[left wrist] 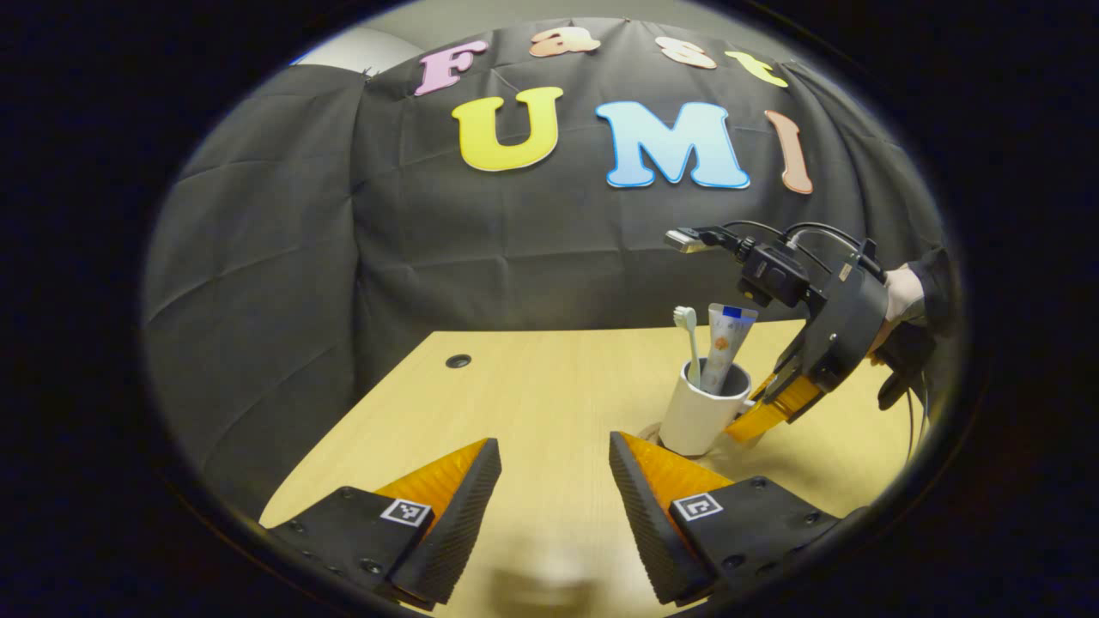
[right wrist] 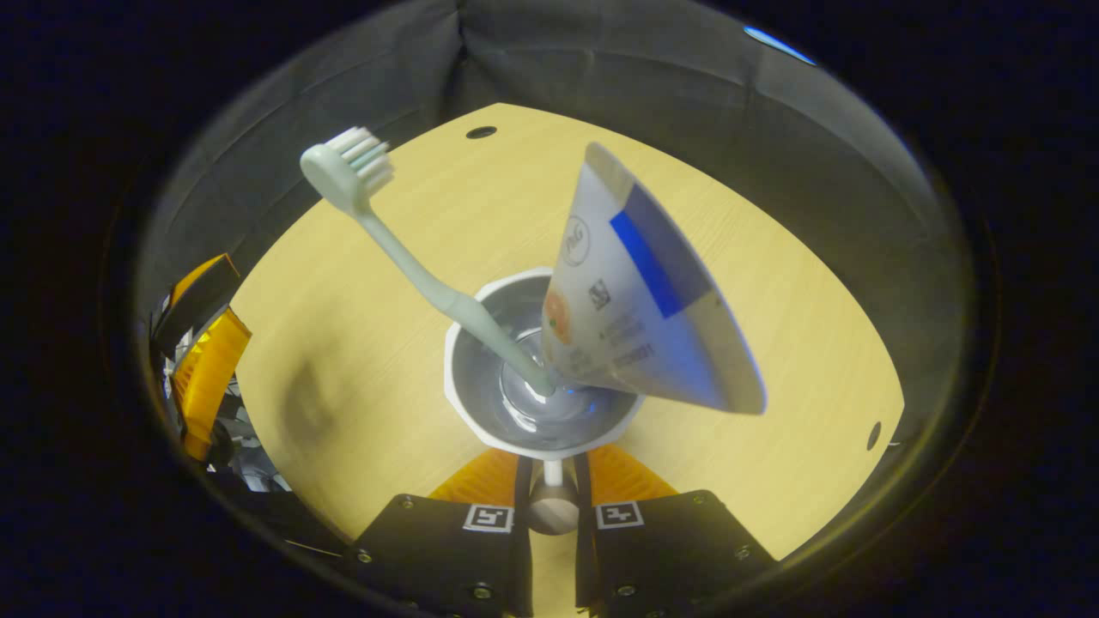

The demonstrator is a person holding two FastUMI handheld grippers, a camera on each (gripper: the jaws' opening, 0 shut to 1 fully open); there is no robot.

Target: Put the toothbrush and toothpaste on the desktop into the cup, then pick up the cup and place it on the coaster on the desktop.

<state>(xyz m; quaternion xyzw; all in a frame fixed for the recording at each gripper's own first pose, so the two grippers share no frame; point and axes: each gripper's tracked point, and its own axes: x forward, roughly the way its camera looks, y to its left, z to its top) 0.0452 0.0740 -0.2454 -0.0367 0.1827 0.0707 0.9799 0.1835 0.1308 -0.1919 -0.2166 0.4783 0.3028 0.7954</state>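
The cup [left wrist: 701, 410] stands on the counter [left wrist: 532, 386] with the toothbrush [right wrist: 403, 257] and toothpaste [right wrist: 640, 300] upright inside. The right gripper [right wrist: 552, 485] is clenched on the cup's handle. The left gripper [left wrist: 554, 468], spread wide, hovers just beside the cup; beneath the cup there may be a coaster.

Counts, both views:
1 cup [left wrist: 702, 413], white.
1 toothbrush [left wrist: 689, 336], in cup.
1 toothpaste tube [left wrist: 726, 348], in cup.
2 grippers: left gripper [left wrist: 555, 481], right gripper [left wrist: 760, 410].
1 hand [left wrist: 900, 296] seen.
2 cable holes in desktop [right wrist: 773, 360], e.g. hole [right wrist: 481, 132].
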